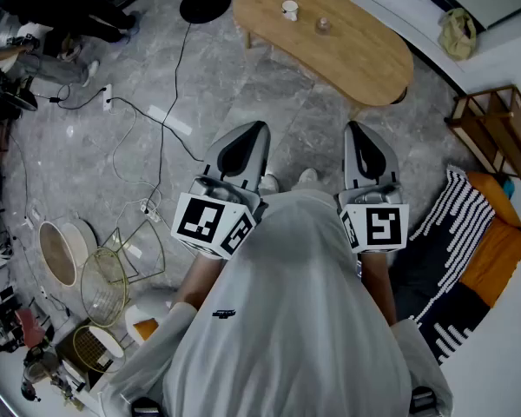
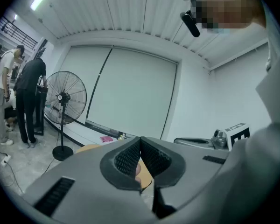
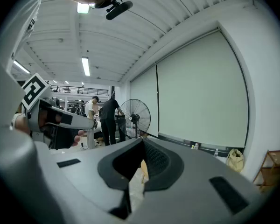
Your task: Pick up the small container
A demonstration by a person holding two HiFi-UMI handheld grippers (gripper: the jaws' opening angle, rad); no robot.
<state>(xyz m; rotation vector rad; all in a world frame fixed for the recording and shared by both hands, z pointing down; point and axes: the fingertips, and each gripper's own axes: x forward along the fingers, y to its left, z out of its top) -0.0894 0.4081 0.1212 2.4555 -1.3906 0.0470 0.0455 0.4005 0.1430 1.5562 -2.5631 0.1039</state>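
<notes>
A small white container [image 1: 290,9] stands on the far end of a light wooden oval table [image 1: 356,59], with a small glass jar [image 1: 323,25] beside it. Both grippers are held close to the person's body, well short of the table and pointing toward it. My left gripper [image 1: 256,133] is shut with nothing between its jaws, and in its own view the ribbed pads meet at the tip [image 2: 140,141]. Level with it, my right gripper [image 1: 356,133] is also shut and empty [image 3: 143,141]. A sliver of the wooden table [image 2: 148,177] shows below the left jaws.
A standing fan's base [image 1: 205,3] and loose cables [image 1: 148,115] lie on the grey floor at the left. Wire baskets [image 1: 104,285] and clutter sit at lower left. A wooden rack [image 1: 495,133] and a striped cushion [image 1: 456,233] are at the right. People [image 2: 30,97] stand near the fan [image 2: 65,99].
</notes>
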